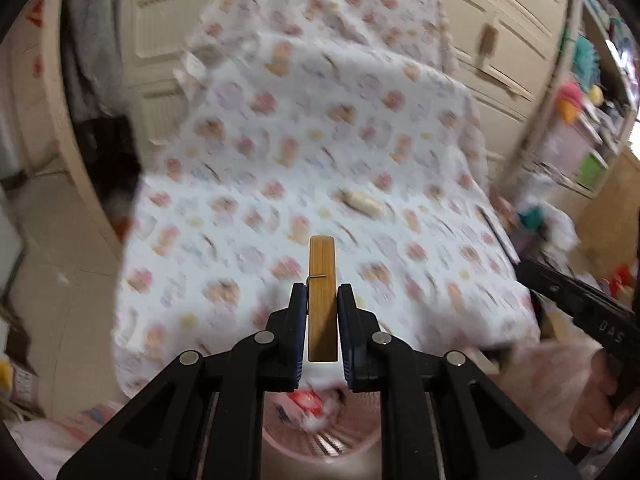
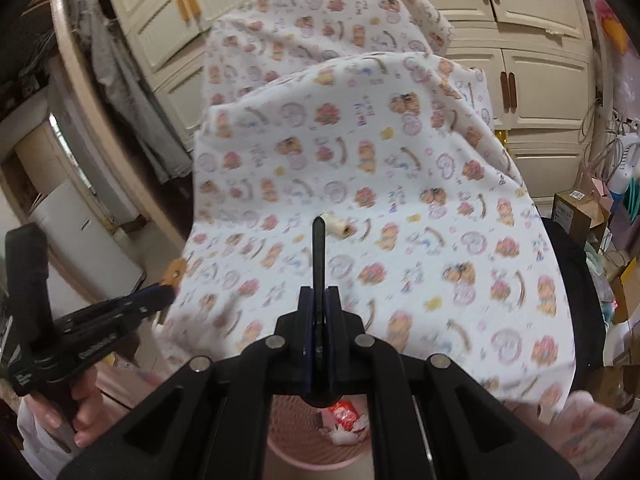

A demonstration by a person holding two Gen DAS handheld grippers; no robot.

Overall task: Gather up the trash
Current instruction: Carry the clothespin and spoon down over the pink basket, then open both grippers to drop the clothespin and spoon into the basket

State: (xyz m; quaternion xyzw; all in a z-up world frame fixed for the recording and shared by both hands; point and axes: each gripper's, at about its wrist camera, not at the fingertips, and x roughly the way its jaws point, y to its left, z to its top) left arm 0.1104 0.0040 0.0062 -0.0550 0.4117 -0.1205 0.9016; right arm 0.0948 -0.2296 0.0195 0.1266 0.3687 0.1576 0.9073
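Cream panelled cupboard doors (image 2: 536,92) with brown handles fill the back wall. A bed (image 2: 360,184) under a white sheet printed with bears and hearts stands before them. Cluttered shelves (image 1: 596,92) line one side; cardboard boxes (image 2: 572,208) sit on the floor.

Soft indoor light, strong motion blur, fisheye-warped edges, dark corner vignetting

A patterned bedsheet (image 2: 360,184) drapes before cream cabinet doors (image 2: 532,92), with what may be cardboard boxes (image 2: 572,210) at right.
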